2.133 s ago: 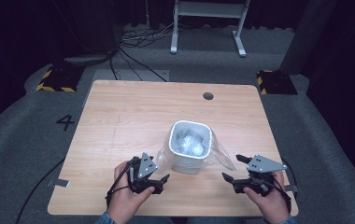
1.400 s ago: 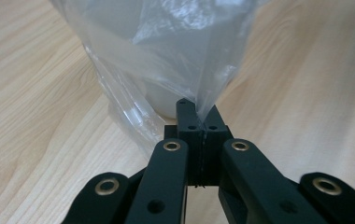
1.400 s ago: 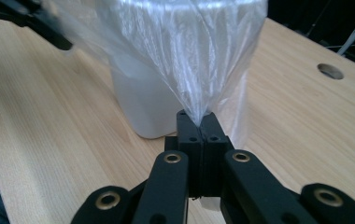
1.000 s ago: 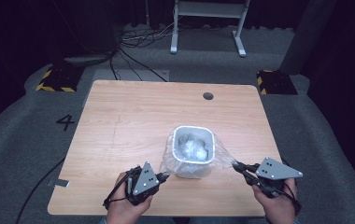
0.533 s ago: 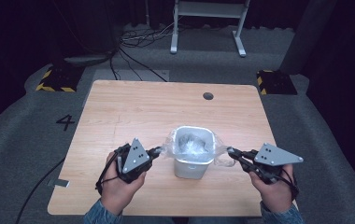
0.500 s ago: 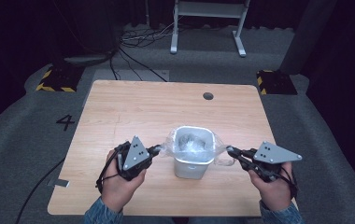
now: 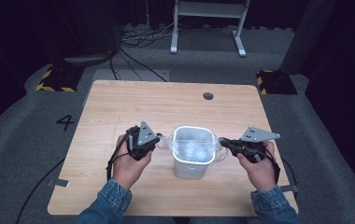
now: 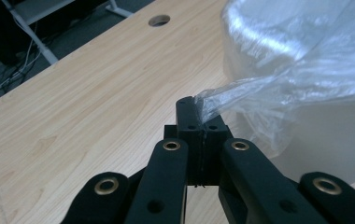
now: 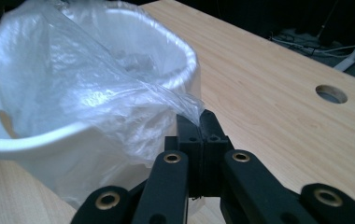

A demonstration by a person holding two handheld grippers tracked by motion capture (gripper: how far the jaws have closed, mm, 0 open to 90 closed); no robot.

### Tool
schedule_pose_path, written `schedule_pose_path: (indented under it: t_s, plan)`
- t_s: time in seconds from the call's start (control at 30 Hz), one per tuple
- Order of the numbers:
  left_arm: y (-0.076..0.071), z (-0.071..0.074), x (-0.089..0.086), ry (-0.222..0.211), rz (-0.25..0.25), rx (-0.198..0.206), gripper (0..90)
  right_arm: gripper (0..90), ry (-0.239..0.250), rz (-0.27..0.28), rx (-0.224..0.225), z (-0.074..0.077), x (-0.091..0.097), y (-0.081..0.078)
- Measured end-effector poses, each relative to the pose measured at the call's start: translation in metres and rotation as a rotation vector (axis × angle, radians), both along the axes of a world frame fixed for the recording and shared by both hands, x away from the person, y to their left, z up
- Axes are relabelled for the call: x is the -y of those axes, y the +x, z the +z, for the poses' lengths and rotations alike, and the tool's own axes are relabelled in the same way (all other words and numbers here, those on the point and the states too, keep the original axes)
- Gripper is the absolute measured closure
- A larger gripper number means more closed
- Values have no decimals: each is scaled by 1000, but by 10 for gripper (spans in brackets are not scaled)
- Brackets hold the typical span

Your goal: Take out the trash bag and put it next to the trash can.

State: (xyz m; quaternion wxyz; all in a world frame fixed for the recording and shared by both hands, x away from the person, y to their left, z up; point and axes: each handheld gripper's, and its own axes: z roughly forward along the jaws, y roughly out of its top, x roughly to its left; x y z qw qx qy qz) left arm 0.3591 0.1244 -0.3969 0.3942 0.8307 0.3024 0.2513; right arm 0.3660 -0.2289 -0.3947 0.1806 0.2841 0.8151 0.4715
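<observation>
**On the near half of the table: clear bin liner, held at both edges**

On the near-centre of the wooden table (image 7: 119, 107) stands a small white waste bin (image 7: 193, 163), upright, with a clear plastic liner (image 7: 192, 148) seated inside it and spilling over the rim on both sides.

Item: liner bag. Thin transparent film, crinkled, glossy. Judged very light, wholly limp, slippery and easy to tear or stretch if pulled hard against the rim. It keeps no shape of its own; only the bin and the two grips give it form.

Holding points: the free top edge, at opposite sides. The left gripper (image 8: 198, 108) has its jaws pressed together on a pinched tail of film just beside the bin's left wall. The right gripper (image 9: 202, 122) is likewise clamped on a gathered corner of film at the bin's right side. In the high view the two grippers (image 7: 153, 140) (image 7: 225, 143) flank the bin, each drawing the film outward from the rim.

Item: bin. Rigid plastic, smooth, judged light enough to slide or tip if the liner is tugged unevenly.

Handling note: grip enough gathered film to avoid slipping; pull both sides evenly and gently, so the film neither rips nor drags the bin along the smooth tabletop.
</observation>
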Motion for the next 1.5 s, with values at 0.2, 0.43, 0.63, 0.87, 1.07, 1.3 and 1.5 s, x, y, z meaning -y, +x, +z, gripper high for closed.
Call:
schedule_pose_path:
  t_s: [0.2, 0.43, 0.63, 0.87, 1.07, 1.3, 1.5]
  plan:
    - [2, -19, 3, -34, -28, -70, 895, 900, -12, 0, -39, -12, -3, 4]
    - [-9, -21, -2, -111, -29, -82, 691, 732, -18, -9, 2, -8, 1, -5]
    - [-20, -9, -6, -99, -25, -59, 438, 305, -6, -84, 76, 8, 14, -22]
    - [-35, 2, -17, -178, -40, -46, 353, 239, 85, -98, 140, 25, 25, -51]
    - [-47, 8, -25, -184, -31, -37, 340, 237, 89, -81, 146, 29, 24, -67]
    - [-61, 14, -35, -180, -9, -10, 310, 185, -34, -142, 69, 8, 16, -76]
    - [-66, 11, -44, -175, 21, -21, 307, 176, -39, -125, 27, -15, 10, -81]
